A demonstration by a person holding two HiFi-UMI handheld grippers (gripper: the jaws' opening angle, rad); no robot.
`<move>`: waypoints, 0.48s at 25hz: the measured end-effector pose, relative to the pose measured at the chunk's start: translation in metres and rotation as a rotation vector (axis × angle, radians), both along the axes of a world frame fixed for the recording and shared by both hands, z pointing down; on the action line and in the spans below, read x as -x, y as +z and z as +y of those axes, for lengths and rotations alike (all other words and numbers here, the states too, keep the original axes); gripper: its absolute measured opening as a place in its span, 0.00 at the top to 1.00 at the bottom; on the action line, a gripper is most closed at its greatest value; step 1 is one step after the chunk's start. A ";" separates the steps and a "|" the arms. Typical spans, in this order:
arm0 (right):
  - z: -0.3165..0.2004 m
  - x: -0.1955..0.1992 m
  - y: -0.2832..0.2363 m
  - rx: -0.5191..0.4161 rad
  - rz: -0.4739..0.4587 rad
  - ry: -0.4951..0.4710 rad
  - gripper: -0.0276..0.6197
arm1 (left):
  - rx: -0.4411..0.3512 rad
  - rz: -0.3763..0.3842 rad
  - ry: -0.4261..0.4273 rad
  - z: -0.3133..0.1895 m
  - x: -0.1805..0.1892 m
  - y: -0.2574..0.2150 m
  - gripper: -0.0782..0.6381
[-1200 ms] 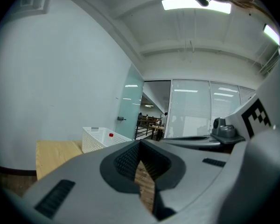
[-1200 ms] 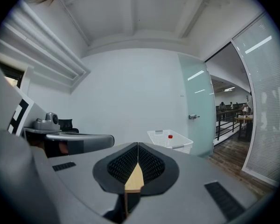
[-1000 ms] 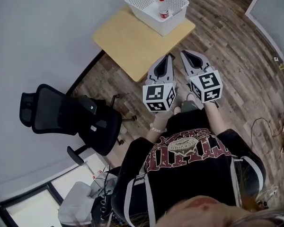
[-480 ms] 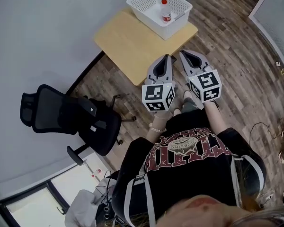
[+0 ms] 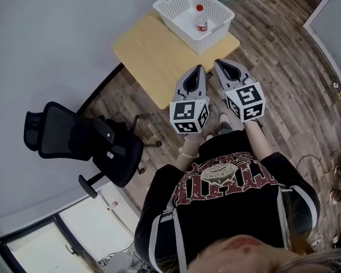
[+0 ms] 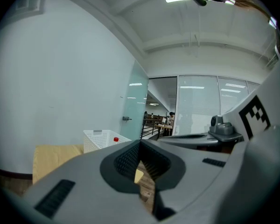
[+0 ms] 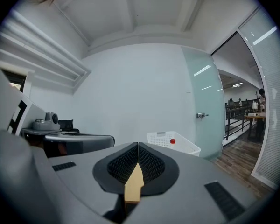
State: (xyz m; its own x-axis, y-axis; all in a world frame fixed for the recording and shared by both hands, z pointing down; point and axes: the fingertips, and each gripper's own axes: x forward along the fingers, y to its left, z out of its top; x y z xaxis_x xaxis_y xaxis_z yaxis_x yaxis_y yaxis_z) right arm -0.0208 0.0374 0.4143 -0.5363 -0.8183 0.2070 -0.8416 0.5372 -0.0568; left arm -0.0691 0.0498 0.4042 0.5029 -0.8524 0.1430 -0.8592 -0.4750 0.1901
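Note:
In the head view a person holds two grey grippers side by side in front of the chest, above the near edge of a small wooden table (image 5: 159,56). My left gripper (image 5: 199,69) and right gripper (image 5: 220,63) are both shut with nothing between the jaws. A white perforated basket (image 5: 184,1) stands on the table's far right corner, and a clear bottle with a red cap (image 5: 202,19) stands inside it. The left gripper view shows the basket (image 6: 99,138) and the red cap (image 6: 115,139) beyond the shut jaws (image 6: 140,143). The right gripper view shows the basket (image 7: 170,143) past its shut jaws (image 7: 138,144).
A black office chair (image 5: 82,141) stands on the wood floor left of the person. A grey wall runs along the left. Glass partitions and a frosted door (image 7: 206,115) are behind the table. Cables lie on the floor at the right (image 5: 329,169).
The person has stepped slightly; table and basket sit a little closer and more to the right in the head view. Both grippers stay shut, held in the same pose.

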 end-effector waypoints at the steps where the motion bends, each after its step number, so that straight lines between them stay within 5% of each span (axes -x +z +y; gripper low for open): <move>1: -0.004 -0.001 0.000 0.002 0.001 -0.005 0.93 | 0.001 0.000 -0.005 -0.004 -0.001 0.000 0.82; 12: -0.048 -0.017 0.001 0.002 -0.003 -0.057 0.93 | 0.002 -0.007 -0.057 -0.047 -0.017 -0.001 0.82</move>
